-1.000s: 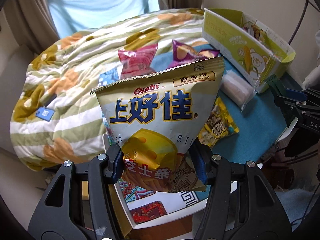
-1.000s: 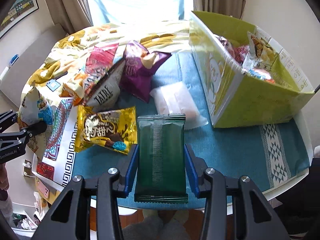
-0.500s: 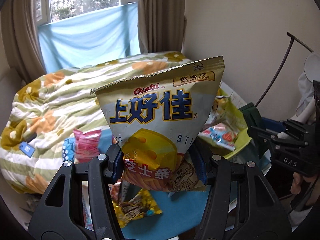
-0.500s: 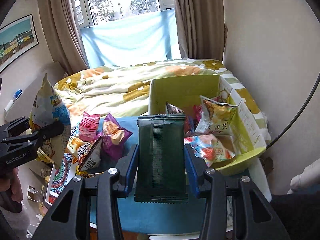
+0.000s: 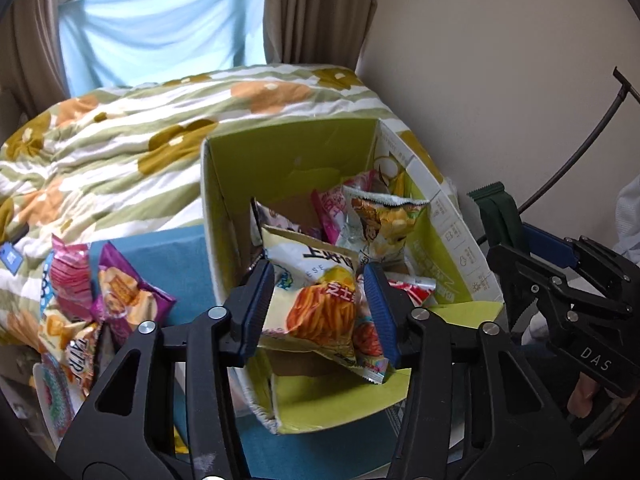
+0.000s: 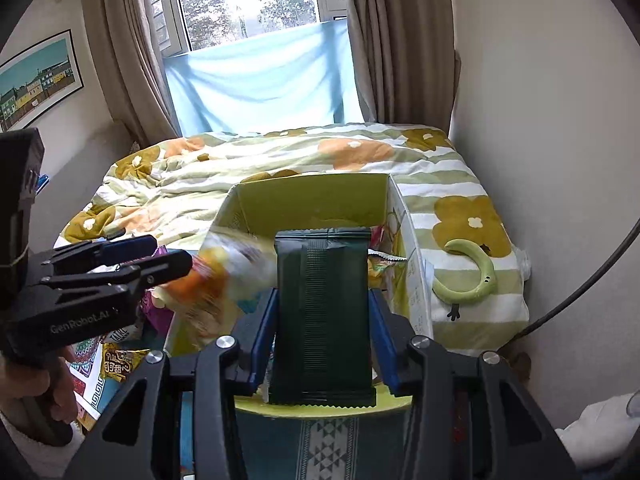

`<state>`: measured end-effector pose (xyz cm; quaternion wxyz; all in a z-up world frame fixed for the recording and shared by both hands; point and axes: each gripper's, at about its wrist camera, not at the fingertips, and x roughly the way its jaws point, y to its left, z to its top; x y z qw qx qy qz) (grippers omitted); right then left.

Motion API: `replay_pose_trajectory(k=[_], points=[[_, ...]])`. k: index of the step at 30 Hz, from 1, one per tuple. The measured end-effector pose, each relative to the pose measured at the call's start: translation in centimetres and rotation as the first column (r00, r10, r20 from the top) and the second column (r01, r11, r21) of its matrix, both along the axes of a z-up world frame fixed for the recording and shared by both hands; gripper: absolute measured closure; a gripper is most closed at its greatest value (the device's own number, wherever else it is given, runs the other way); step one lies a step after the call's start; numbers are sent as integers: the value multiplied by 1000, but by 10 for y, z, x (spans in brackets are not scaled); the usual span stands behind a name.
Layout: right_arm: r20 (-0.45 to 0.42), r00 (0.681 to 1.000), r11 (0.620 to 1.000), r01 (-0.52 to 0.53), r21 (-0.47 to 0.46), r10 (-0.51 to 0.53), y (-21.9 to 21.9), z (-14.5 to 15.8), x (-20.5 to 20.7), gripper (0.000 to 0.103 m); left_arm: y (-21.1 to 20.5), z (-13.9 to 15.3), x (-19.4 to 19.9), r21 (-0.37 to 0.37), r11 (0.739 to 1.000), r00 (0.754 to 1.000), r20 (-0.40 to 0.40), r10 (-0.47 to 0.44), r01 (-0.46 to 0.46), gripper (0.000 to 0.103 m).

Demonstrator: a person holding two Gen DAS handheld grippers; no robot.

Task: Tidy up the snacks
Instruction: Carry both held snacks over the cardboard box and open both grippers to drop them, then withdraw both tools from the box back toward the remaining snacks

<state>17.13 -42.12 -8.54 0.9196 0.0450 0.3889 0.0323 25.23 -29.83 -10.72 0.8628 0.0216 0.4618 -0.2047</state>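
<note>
Over the green cardboard box (image 5: 288,152), the left gripper (image 5: 320,304) clamps a cheese-stick chip bag (image 5: 316,304), tipped down among packets already inside. The right gripper (image 6: 322,332) grips a dark green packet (image 6: 322,312) upright at the box's near rim. Only the left view shows the loose snacks (image 5: 100,296) on the blue cloth (image 5: 168,248); only the right view shows the green curved toy (image 6: 472,272) on the quilt (image 6: 280,160).
</note>
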Motion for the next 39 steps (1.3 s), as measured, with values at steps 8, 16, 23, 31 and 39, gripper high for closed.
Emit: replay_pose_trajectory(k=[8, 16, 23, 31, 39], points=[[-33, 999, 999, -30, 38, 31, -21, -19, 12, 62, 16, -7, -17, 21, 998, 999, 2, 52, -52, 36], [-72, 995, 995, -68, 70, 73, -22, -25, 23, 62, 27, 1, -35, 40, 993, 994, 33, 107, -108, 0], [-139, 988, 995, -56, 84, 67, -25, -44, 42, 61, 45, -2, -50, 61, 983, 985, 26, 171, -172, 0], [-90, 995, 991, -29, 127, 40, -33, -50, 26, 1, 70, -7, -71, 44, 973, 974, 2, 225, -225, 0], [-42, 998, 993, -46, 107, 50, -28, -33, 7, 1, 90, 17, -100, 27, 963, 961, 73, 267, -270, 0]])
